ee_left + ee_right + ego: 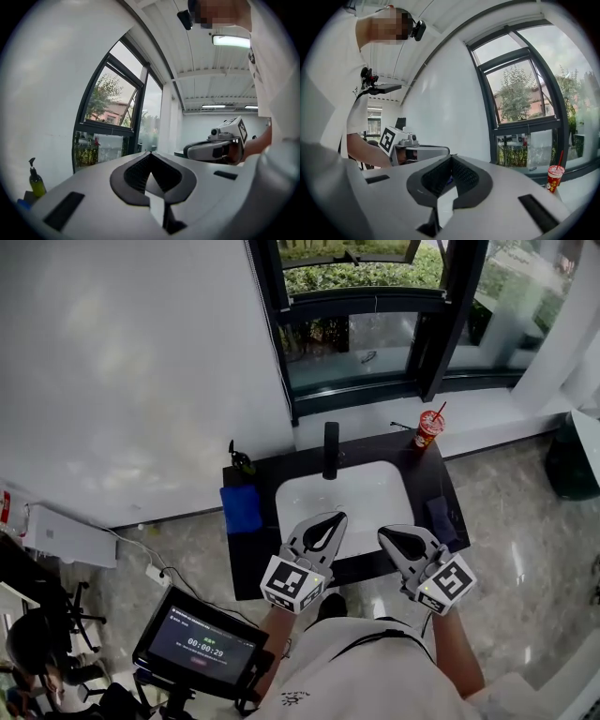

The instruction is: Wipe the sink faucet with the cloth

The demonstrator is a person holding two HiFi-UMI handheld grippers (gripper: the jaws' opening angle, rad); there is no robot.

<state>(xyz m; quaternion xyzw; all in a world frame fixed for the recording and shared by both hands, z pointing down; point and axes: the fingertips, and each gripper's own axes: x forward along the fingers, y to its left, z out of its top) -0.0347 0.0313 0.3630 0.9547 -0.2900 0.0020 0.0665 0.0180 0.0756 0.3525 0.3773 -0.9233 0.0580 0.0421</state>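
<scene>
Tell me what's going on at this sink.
A person stands at the white sink, holding the left claw and right claw level above its front edge. Both claws are shut and empty. The blue cloth lies on the counter left of the basin, untouched, so the black faucet is not yet being wiped.

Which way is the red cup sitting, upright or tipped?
Upright: the red cup stands on its base on the counter, straw sticking up.

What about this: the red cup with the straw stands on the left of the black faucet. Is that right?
Not quite. The red cup with the straw stands on the right of the black faucet, not the left. The head view shows it.
</scene>
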